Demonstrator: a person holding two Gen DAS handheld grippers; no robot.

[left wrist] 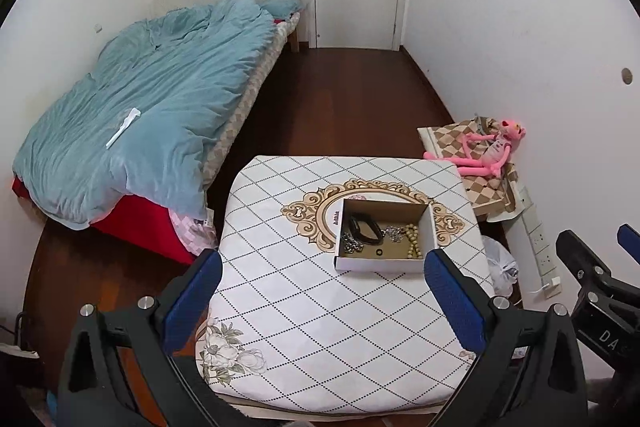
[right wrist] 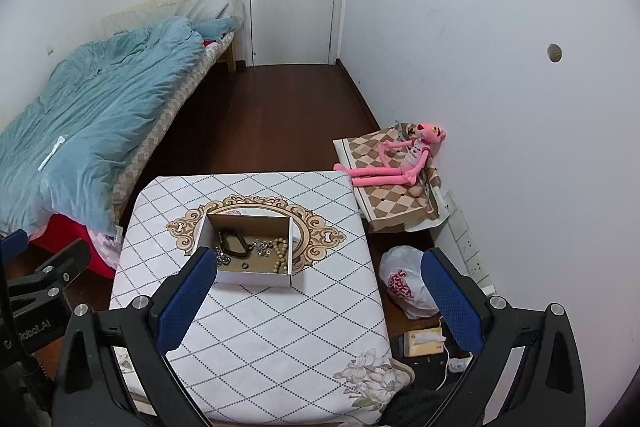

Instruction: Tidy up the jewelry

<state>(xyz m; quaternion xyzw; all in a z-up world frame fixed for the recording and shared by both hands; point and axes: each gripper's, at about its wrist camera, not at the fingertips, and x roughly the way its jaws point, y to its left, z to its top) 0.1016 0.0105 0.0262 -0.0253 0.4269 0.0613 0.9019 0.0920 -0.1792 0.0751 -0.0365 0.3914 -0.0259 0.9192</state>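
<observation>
An open cardboard box (left wrist: 429, 227) (right wrist: 204, 229) stands on a small table covered by a white diamond-pattern cloth (left wrist: 320, 327) (right wrist: 280, 331). Inside lie a black strap (left wrist: 365, 227) (right wrist: 233, 245), a silver chain (left wrist: 352, 247) (right wrist: 222, 255), a small silver piece (left wrist: 394, 233) (right wrist: 264, 247), a beaded bracelet (left wrist: 414, 245) (right wrist: 280, 255) and a black ring (left wrist: 378, 252) (right wrist: 244, 266). My left gripper (left wrist: 322, 291) hovers open above the table's near side, short of the box. My right gripper (right wrist: 316, 291) is open too, high over the table's right edge, nothing between its fingers.
A bed with a blue duvet (left wrist: 152, 115) (right wrist: 92, 123) runs along the left wall. A pink plush toy (left wrist: 488, 151) (right wrist: 400, 159) sits on a checkered cushion by the right wall. A white plastic bag (right wrist: 404, 283) and a power strip (right wrist: 468, 247) lie on the floor right of the table.
</observation>
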